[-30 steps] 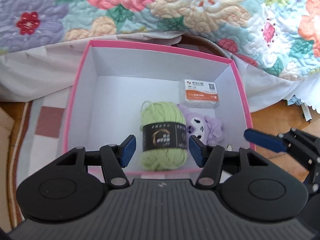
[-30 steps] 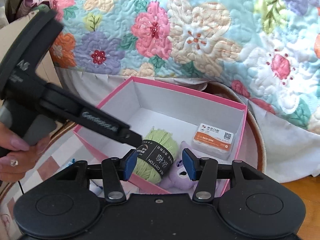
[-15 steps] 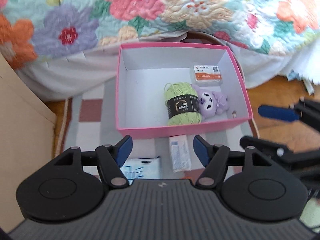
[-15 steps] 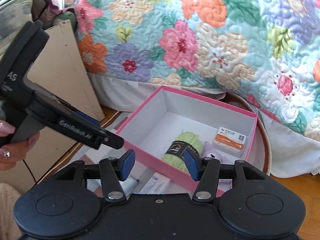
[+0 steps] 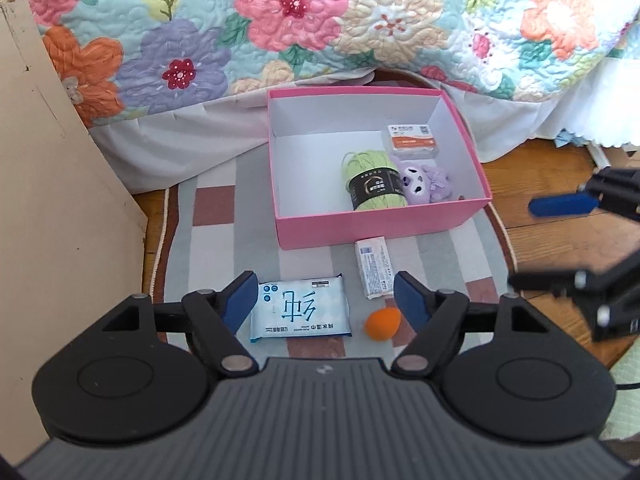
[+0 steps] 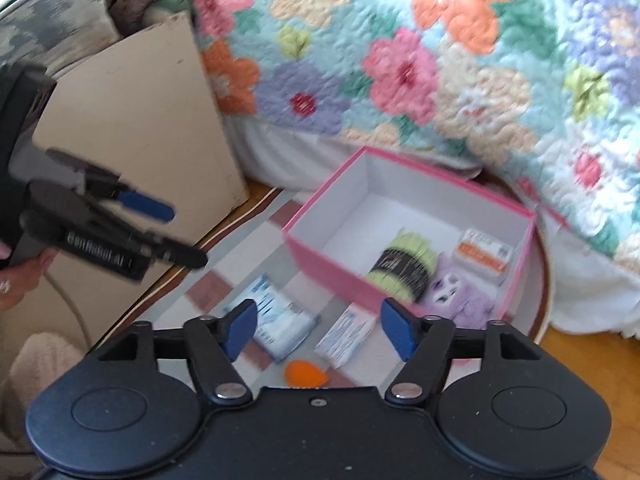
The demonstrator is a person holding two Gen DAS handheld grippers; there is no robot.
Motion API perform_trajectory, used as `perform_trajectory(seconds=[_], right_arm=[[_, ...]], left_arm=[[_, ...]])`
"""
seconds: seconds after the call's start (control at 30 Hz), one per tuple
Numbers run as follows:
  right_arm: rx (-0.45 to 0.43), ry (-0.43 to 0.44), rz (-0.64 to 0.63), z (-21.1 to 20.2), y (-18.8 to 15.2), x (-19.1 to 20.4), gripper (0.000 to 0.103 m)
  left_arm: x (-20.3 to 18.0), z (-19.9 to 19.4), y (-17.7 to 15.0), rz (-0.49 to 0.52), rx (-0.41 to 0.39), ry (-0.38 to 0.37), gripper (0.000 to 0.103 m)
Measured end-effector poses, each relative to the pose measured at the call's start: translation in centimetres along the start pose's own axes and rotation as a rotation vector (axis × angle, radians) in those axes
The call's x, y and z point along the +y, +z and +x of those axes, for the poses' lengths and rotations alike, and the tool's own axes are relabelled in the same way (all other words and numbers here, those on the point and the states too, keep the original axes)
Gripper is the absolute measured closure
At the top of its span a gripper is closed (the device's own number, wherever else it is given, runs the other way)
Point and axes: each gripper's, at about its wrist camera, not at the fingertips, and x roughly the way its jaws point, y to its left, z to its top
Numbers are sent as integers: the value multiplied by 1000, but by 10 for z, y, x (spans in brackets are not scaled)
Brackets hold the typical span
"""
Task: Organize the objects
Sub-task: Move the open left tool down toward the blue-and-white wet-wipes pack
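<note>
Both my grippers have risen and drawn back from the pink box, which sat right under my fingertips a second ago and now lies well ahead of them on the striped rug, hard against the flowered quilt. Its long side runs across my left view and cornerwise in my right view. Inside, toward the right end, the green yarn ball lies with its long axis running away from me, the purple plush touching its right side and the orange-labelled packet beyond both. My left gripper and right gripper are both spreading their jaws, with nothing between the pads. Just beyond my left gripper's tips the wipes pack lies crosswise with its print upside down to me; the small white box points lengthwise toward the pink box, and the orange egg-shaped sponge lies near the right pad. Only my right view shows the hand holding the left gripper and a patterned cushion behind the beige board.
</note>
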Motion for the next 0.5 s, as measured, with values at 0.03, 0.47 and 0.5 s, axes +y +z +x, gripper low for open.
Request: perform_trajectory(seconds=[0.03,0.47,0.5], right_arm=[[7,5,-2,0,-1,3,20],[122,100,-3,36,-16,22,12],[136,104,13,42,-17,21,12]], left_arm=[[2,-3,-1,4,-9,-1,27],[10,20,-36,-9,-43,29,15],[11,25,-39,-5,-44,38,15]])
